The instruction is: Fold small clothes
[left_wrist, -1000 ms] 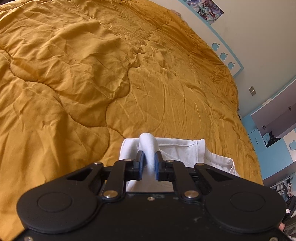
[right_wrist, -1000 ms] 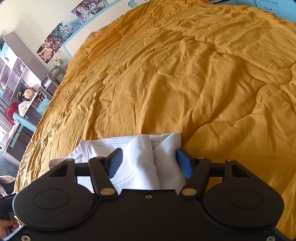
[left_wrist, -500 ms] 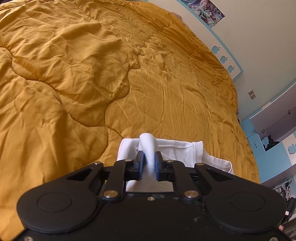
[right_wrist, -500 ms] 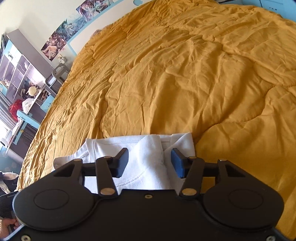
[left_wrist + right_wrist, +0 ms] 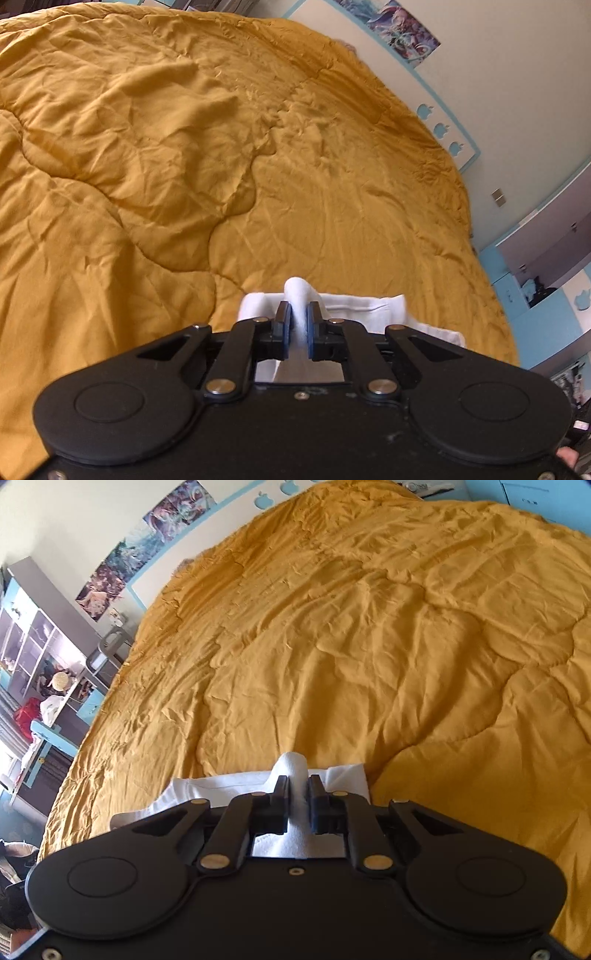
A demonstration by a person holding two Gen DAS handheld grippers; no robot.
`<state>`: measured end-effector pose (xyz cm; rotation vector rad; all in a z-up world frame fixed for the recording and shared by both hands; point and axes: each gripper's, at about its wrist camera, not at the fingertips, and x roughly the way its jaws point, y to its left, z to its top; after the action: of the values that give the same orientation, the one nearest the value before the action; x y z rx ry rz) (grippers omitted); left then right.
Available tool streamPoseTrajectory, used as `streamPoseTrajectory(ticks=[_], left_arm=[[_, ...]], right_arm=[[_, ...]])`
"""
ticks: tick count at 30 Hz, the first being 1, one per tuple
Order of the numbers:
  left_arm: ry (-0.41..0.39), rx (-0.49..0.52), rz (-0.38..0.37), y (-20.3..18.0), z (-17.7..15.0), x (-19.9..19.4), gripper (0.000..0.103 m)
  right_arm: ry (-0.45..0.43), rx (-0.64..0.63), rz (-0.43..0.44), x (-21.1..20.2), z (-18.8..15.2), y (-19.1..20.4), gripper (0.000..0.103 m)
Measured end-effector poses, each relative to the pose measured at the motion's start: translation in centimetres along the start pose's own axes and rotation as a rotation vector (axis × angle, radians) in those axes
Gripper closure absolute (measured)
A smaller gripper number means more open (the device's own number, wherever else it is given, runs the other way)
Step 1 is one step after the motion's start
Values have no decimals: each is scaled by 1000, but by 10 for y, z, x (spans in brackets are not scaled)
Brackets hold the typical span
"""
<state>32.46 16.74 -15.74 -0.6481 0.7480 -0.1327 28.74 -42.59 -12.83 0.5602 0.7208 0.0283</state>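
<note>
A small white garment lies on the near edge of an orange quilt. My left gripper is shut on a pinched fold of the white garment near its left end. In the right wrist view the same garment spreads to the left. My right gripper is shut on a bunched fold near its right end. Most of the garment is hidden under the gripper bodies.
The orange quilt covers the whole bed ahead of both grippers. A wall with posters runs along the far side. Shelves and a desk stand at the left of the right wrist view, blue cabinets at the right of the left wrist view.
My right gripper has closed from wide open onto a fold of the garment. The left gripper has kept its grip and both views have shifted slightly.
</note>
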Motion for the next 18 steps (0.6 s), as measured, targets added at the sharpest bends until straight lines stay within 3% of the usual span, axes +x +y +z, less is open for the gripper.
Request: streamPoseTrajectory(ticks=[1,4,5,6,7,12,14,18], left_arm=[[16,6,28,4,-2,10,93],[22,-58,-6,15,-2,14,89],[18,-70,-30,16,0,8,79],[6,-69,-58,16,1,-2,70],[-6,-52,-72,14,2,-15,69],[-23,78,-147,15,-26,-104,62],[-35,98,-132,22,-49,-135,62],[-34,106,-105,39,-92,-178,62]], right_arm=[[6,2,-37,6,-3,-1,86],[5,34,-49,8,-9,-7,74],[0,55,-29,2,-10,-10,70],[-2,65,0,-7,-10,-12,58],[-7,64,27,-17,-11,-14,51],[-7,-30,167,-95,-33,-25,46],[28,-91,160,-120,-51,-30,39],[86,-187,115,-147,-85,-37,37]])
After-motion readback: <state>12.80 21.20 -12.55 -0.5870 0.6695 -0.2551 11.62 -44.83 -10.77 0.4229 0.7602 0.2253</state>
